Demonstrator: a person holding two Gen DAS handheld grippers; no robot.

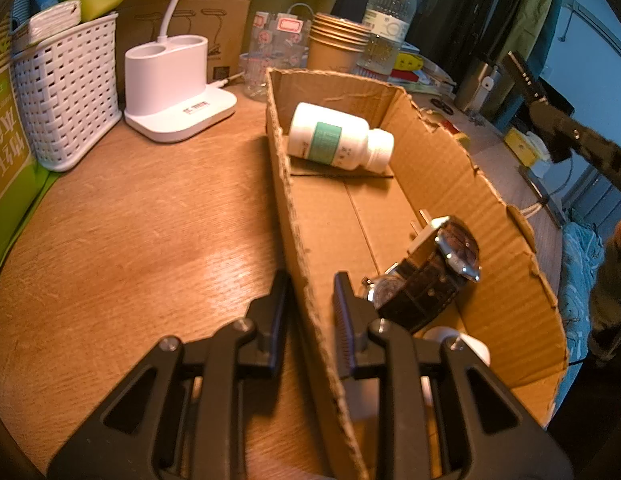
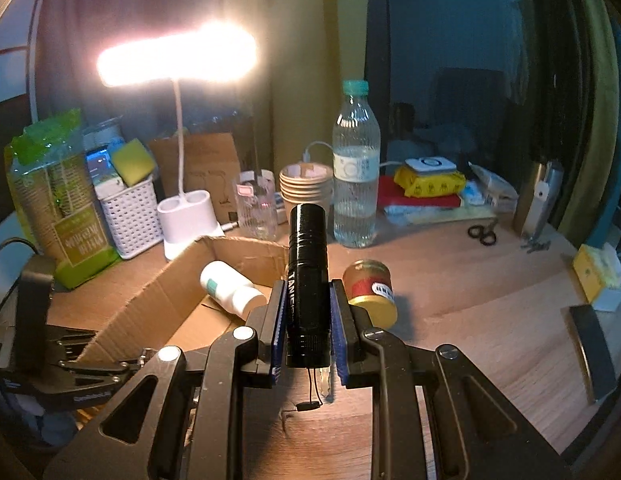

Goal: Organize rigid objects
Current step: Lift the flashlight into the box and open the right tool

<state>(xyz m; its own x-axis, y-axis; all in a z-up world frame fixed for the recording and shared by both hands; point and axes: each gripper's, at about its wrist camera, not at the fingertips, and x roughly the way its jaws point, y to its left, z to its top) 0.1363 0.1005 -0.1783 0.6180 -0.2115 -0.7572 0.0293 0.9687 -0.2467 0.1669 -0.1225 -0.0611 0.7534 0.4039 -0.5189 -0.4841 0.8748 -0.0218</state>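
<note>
A brown cardboard box [image 1: 450,168] lies on the wooden table, seen in both wrist views. My left gripper [image 1: 310,280] straddles its near side wall, one finger outside and one inside, shut on the wall. Inside the box lie a white pill bottle [image 1: 338,138] on its side, a black-strapped wristwatch [image 1: 442,268] and a white object [image 1: 470,344] half hidden by the gripper. My right gripper [image 2: 308,286] is shut on a black flashlight [image 2: 306,264] and holds it above the table beside the box [image 2: 150,300]. Just right of it, a small red jar with a gold lid [image 2: 370,290] lies on the table.
Along the back stand a white lamp base [image 1: 170,92], a white basket [image 1: 66,96], a glass [image 2: 256,204], stacked paper cups [image 2: 304,188] and a water bottle [image 2: 356,176]. Scissors [image 2: 484,232] and a yellow box [image 2: 598,280] lie at the right.
</note>
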